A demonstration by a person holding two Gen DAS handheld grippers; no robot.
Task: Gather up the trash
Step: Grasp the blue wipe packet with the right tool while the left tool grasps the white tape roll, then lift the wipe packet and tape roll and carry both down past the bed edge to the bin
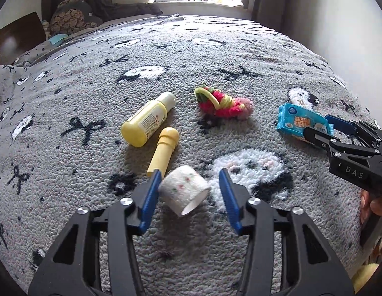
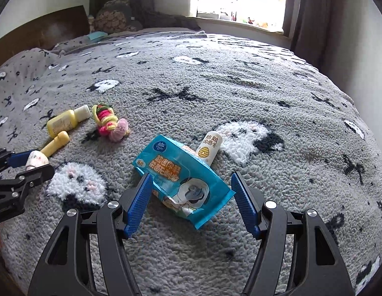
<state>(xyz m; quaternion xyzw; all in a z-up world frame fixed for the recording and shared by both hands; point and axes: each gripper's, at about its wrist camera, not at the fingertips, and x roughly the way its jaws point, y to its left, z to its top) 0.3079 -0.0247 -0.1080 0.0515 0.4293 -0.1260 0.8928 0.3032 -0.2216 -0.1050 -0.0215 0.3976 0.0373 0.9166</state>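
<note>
Left wrist view: the left gripper [image 1: 189, 192] is spread wide around a white roll [image 1: 184, 191] at lower centre of the frame, its left finger [image 1: 151, 192] touching the roll, nothing clamped. Bottle [image 1: 147, 119], yellow tube [image 1: 163, 151] and yarn toy [image 1: 221, 103] lie on the blanket [image 1: 67, 93] mid-frame. Right wrist view: the right gripper [image 2: 191, 197] is released, straddling a blue packet [image 2: 182, 175] at centre; a lip balm [image 2: 209, 148] lies just behind it.
</note>
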